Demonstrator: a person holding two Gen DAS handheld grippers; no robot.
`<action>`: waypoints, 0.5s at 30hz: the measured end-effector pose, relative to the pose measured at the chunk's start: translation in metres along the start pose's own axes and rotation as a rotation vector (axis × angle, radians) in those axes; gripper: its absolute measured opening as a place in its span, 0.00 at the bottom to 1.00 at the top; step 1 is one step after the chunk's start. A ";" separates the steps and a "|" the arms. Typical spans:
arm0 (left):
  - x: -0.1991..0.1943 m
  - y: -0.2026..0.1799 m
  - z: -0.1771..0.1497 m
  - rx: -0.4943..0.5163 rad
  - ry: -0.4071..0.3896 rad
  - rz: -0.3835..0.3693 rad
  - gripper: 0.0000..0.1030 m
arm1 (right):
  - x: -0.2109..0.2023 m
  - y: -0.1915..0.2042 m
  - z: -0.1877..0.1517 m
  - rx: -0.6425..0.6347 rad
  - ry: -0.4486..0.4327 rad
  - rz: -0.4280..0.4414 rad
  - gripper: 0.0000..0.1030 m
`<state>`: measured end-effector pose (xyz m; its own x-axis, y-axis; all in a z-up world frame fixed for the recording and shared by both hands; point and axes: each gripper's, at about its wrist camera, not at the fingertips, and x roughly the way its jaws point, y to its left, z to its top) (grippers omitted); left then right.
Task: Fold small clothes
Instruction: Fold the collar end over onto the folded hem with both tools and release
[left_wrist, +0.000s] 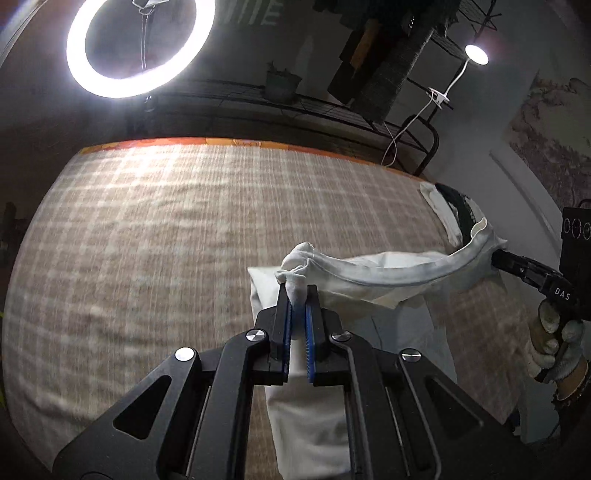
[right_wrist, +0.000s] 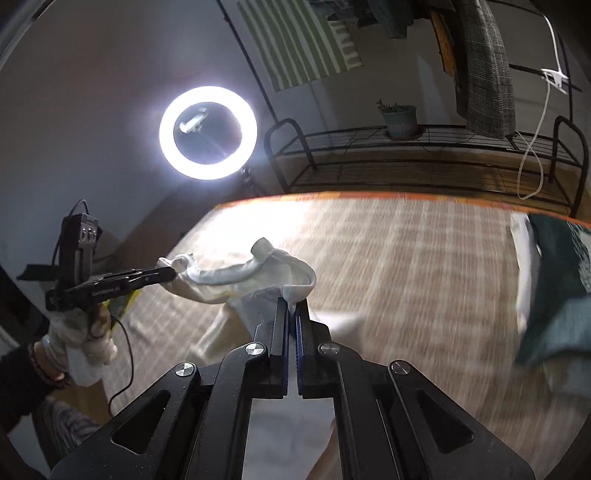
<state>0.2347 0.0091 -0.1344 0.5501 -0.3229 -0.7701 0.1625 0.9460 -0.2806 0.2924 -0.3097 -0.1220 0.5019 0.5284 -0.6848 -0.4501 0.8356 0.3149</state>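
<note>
Both gloved hands hold their tools angled downward over the checked bedcover (left_wrist: 147, 240). The left gripper (left_wrist: 298, 295) and the right gripper (right_wrist: 291, 306) each pinch an end of the white garment's (left_wrist: 369, 273) waistband, its body hanging between them.

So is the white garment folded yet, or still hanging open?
Not folded. The white garment hangs stretched by its top edge between the left gripper and right gripper, the rest dangling toward the checked cover.
</note>
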 end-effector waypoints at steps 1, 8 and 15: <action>-0.003 -0.003 -0.015 0.014 0.020 0.006 0.04 | -0.003 0.007 -0.011 -0.011 0.010 -0.016 0.02; -0.016 -0.006 -0.075 0.086 0.071 0.062 0.04 | -0.016 0.038 -0.080 -0.098 0.066 -0.114 0.02; -0.026 -0.010 -0.112 0.147 0.119 0.053 0.04 | -0.030 0.045 -0.123 -0.183 0.096 -0.201 0.02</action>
<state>0.1274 0.0045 -0.1754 0.4619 -0.2656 -0.8462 0.2587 0.9530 -0.1579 0.1661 -0.3065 -0.1681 0.5265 0.3307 -0.7832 -0.4788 0.8766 0.0482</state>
